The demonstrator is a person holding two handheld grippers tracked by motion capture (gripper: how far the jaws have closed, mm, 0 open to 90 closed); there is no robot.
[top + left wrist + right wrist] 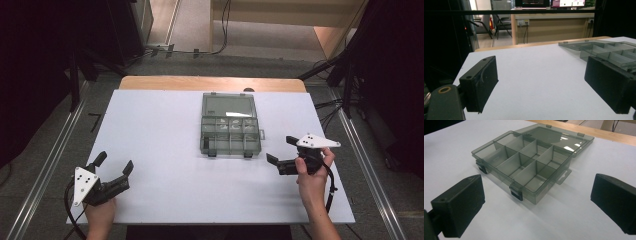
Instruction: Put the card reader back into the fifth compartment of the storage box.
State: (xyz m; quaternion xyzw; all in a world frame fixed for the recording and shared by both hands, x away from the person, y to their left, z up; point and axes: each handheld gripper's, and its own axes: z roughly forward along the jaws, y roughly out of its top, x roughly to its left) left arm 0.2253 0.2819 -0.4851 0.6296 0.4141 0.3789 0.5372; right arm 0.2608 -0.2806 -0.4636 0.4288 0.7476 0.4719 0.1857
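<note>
White table (150,130): organizer box (230,129) lies just beyond right gripper (280,150).

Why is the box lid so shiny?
Right gripper view: the open lid of the box mirrors bright lights as white glare. High view: the same lid shows a pale sheen. Left gripper view: the box looks soft and blurry.

floor: grey carpet (45,150) | rails: metal, both sides (372,170) | beyond: wooden counter (551,27), chairs (499,25)
</note>
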